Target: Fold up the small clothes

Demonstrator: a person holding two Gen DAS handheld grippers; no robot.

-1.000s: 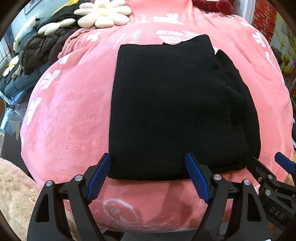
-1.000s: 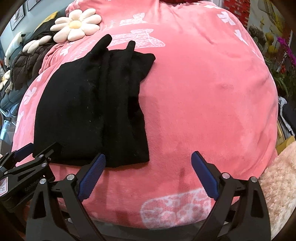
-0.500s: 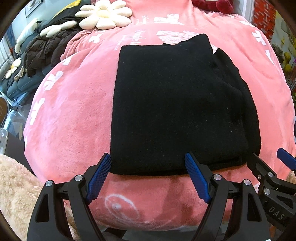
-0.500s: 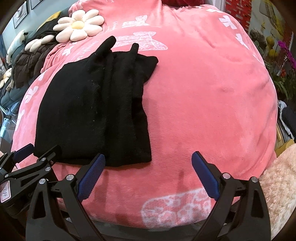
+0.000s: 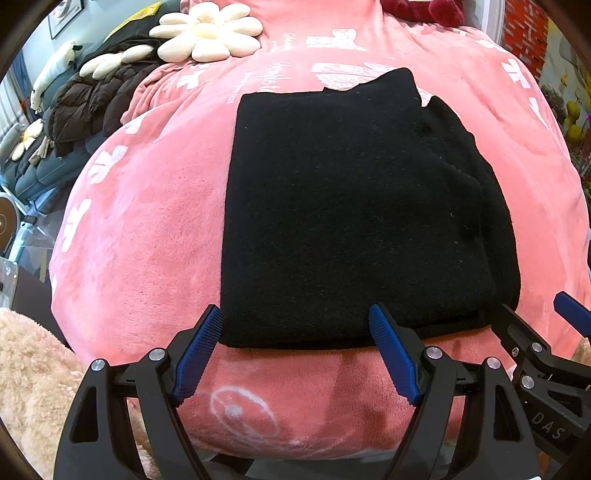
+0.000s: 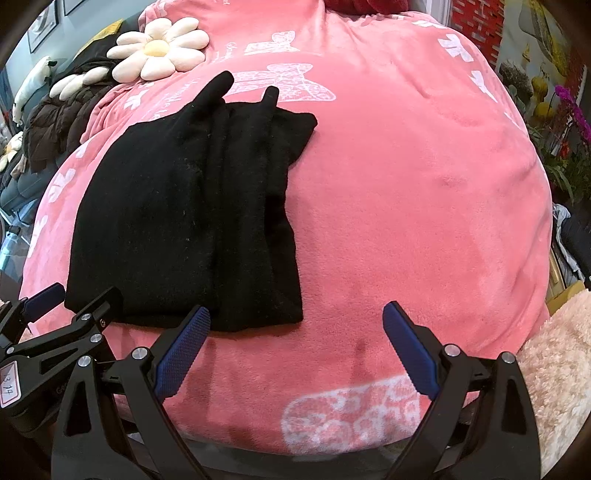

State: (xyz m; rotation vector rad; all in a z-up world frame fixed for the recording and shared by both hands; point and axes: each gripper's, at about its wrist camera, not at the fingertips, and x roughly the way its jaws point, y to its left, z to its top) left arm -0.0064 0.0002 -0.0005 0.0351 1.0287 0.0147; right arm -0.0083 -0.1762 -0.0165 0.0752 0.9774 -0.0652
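A black knit garment (image 5: 354, 206) lies folded lengthwise on a pink plush blanket (image 5: 155, 229); it also shows in the right wrist view (image 6: 184, 221), with two narrow ends poking out at its far edge. My left gripper (image 5: 295, 350) is open and empty, its blue pads just short of the garment's near hem. My right gripper (image 6: 295, 354) is open and empty at the garment's near right corner. Each gripper shows in the other's view, the right one (image 5: 546, 354) and the left one (image 6: 55, 332).
A cream daisy-shaped cushion (image 5: 207, 33) lies at the far left of the blanket, beside a dark puffer jacket (image 5: 92, 103). A beige fluffy throw (image 6: 554, 376) sits at the near right, and also at the near left (image 5: 26, 387). Flowers (image 6: 569, 122) stand at the right.
Both grippers have drawn back slightly toward the near edge, staying open. The garment has not moved.
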